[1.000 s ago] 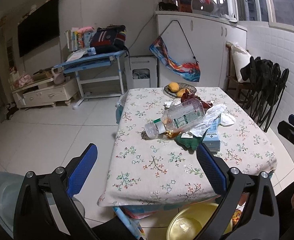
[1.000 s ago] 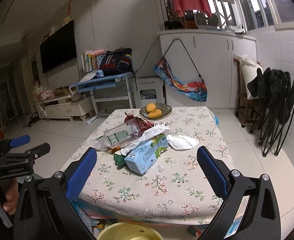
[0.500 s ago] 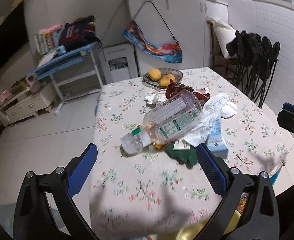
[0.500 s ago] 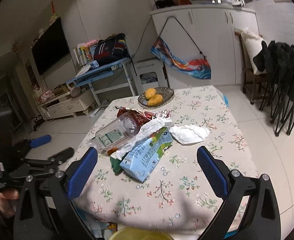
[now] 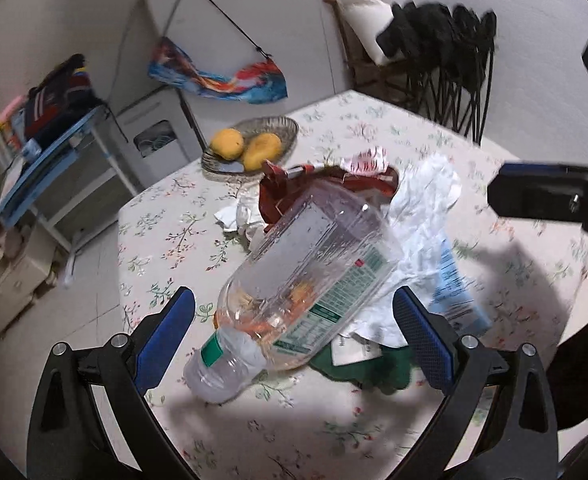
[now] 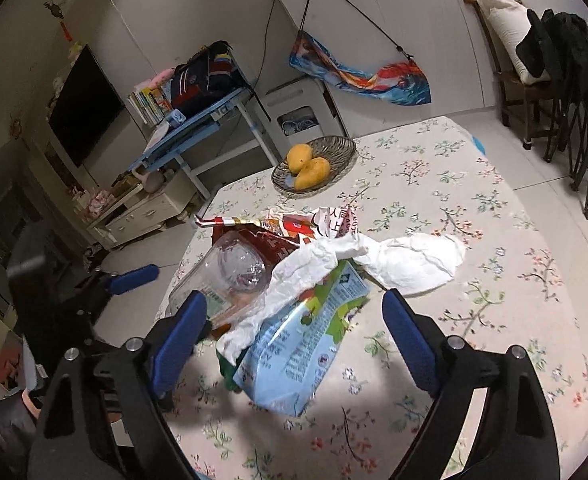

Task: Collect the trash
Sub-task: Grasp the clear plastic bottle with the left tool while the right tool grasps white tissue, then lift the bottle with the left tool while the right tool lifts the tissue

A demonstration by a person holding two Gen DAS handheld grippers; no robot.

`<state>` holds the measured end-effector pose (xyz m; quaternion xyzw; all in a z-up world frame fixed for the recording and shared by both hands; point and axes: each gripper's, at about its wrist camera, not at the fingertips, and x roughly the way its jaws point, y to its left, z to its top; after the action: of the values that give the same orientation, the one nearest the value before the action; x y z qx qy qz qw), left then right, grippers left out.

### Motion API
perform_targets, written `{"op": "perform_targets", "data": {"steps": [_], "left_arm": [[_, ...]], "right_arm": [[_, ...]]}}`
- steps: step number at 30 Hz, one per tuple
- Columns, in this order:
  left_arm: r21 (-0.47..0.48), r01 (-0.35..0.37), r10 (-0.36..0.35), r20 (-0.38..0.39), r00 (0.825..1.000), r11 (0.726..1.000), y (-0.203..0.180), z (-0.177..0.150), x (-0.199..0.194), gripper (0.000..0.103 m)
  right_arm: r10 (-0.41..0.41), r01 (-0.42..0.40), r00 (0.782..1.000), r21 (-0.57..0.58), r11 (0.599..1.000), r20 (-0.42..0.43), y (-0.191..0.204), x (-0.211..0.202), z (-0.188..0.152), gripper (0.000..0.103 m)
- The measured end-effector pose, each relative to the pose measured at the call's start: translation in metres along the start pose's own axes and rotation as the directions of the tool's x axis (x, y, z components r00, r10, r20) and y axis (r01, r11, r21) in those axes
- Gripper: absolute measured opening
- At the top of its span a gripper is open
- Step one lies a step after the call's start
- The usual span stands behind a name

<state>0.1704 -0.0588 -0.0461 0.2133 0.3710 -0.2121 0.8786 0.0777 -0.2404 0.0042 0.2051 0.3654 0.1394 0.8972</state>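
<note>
Nothing collected yet: my left gripper (image 5: 294,332) stands spread around the plastic bottle (image 5: 306,276) mid-frame, unpinched; right gripper (image 6: 294,320), spread and just narrowing, straddles the blue wrapper (image 6: 298,344); whole heap remains on the counter (image 6: 474,184).

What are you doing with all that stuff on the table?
A person holds a gripper in each hand and is tidying the trash heaped on the flowery table. The left gripper is open around the clear plastic bottle without squeezing it. The right gripper is open with its jaws just closing in, lined up with the blue carton. Nothing is picked up yet.
</note>
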Motion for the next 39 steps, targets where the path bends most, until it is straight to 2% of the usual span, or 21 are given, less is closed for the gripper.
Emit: {"op": "perform_targets", "data": {"steps": [2,8,12,14,17,18,19,22,25,32,36,39], "left_arm": [[0.016,0.027,-0.027,-0.021,0.999,1.000,0.000,0.000,0.007,0.096],[0.032,0.051,-0.050,-0.048,0.998,0.998,0.004,0.004,0.021,0.096],[-0.005,0.067,-0.067,-0.070,0.995,0.998,0.014,0.005,0.028,0.096],[-0.022,0.080,-0.081,-0.085,0.993,0.997,0.016,0.004,0.029,0.093],[-0.068,0.101,-0.108,-0.103,0.989,0.993,0.019,0.004,0.029,0.079],[-0.085,0.103,-0.112,-0.109,0.988,0.991,0.020,0.003,0.030,0.071],[-0.099,0.107,-0.118,-0.111,0.987,0.989,0.020,0.003,0.029,0.068],[-0.193,0.155,-0.177,-0.101,0.979,0.969,0.029,0.001,0.021,0.059],[-0.233,0.204,-0.230,-0.093,0.969,0.951,0.031,-0.005,0.011,0.055],[-0.234,0.266,-0.292,-0.082,0.953,0.935,0.019,-0.011,-0.001,0.055],[-0.219,0.250,-0.273,-0.084,0.958,0.943,0.009,-0.004,0.006,0.067],[-0.206,0.237,-0.257,-0.074,0.964,0.949,0.004,0.003,0.009,0.071]], "right_arm": [[0.004,-0.004,1.000,0.008,1.000,-0.011,-0.002,0.006,0.002,0.082],[0.001,0.000,0.999,0.043,0.999,-0.033,-0.009,0.021,0.007,0.068],[-0.003,0.004,0.999,0.028,1.000,-0.036,-0.008,0.025,0.009,0.061],[-0.002,0.002,0.999,0.009,1.000,-0.037,-0.004,0.027,0.008,0.055],[0.006,-0.007,0.999,-0.012,1.000,-0.048,0.000,0.032,0.008,0.040],[0.013,-0.014,0.999,-0.012,1.000,-0.053,0.000,0.033,0.008,0.032],[0.017,-0.018,0.998,-0.014,1.000,-0.057,0.000,0.034,0.008,0.020],[0.028,-0.029,0.999,-0.025,0.999,-0.041,0.002,0.030,0.007,0.005],[0.056,-0.057,0.998,-0.042,0.997,-0.015,0.006,0.020,0.006,0.003],[0.104,-0.103,0.994,-0.036,0.994,0.017,0.007,0.008,0.006,0.002],[0.105,-0.105,0.994,-0.018,0.994,0.005,0.003,0.012,0.005,0.002],[0.086,-0.085,0.996,0.002,0.996,-0.016,-0.001,0.018,0.003,0.002]]}}
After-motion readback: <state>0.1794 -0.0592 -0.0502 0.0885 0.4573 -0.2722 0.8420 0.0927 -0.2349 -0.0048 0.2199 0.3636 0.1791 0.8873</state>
